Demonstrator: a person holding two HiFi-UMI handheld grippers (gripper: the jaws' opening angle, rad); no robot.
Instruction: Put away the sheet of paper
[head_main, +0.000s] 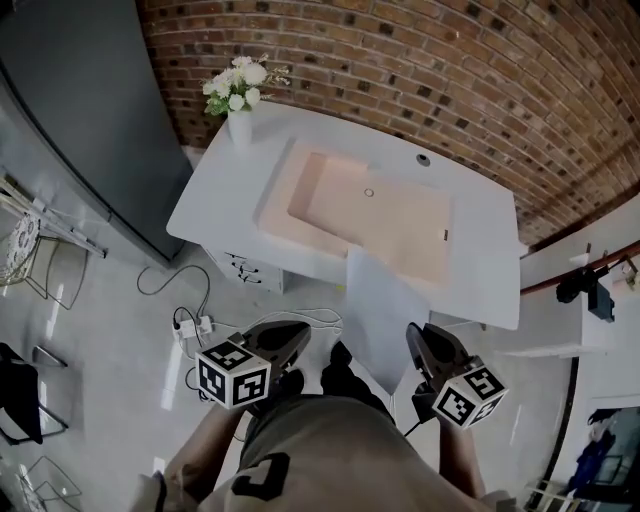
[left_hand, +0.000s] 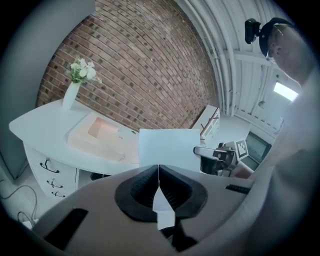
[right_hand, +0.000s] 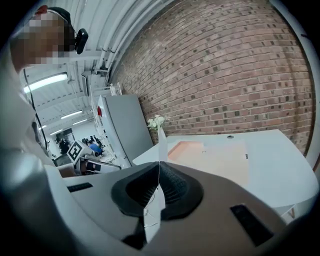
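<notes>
Paper, one white sheet (head_main: 385, 315), is pinched by both your claws, left gripper (head_main: 290, 338) and right gripper (head_main: 420, 342) each clamped on it, at the desk's (head_main: 480, 275) near edge. A pink tray (head_main: 385, 215) is sunk into the top ahead, and a flower vase (head_main: 240, 112) stands at the far left corner.

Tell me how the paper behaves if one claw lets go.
Probably floppy: the sheet of paper shows hair-thin edge-on at the right claw, so a freed side should droop. Likely very light: two edge pinches hold it.
</notes>
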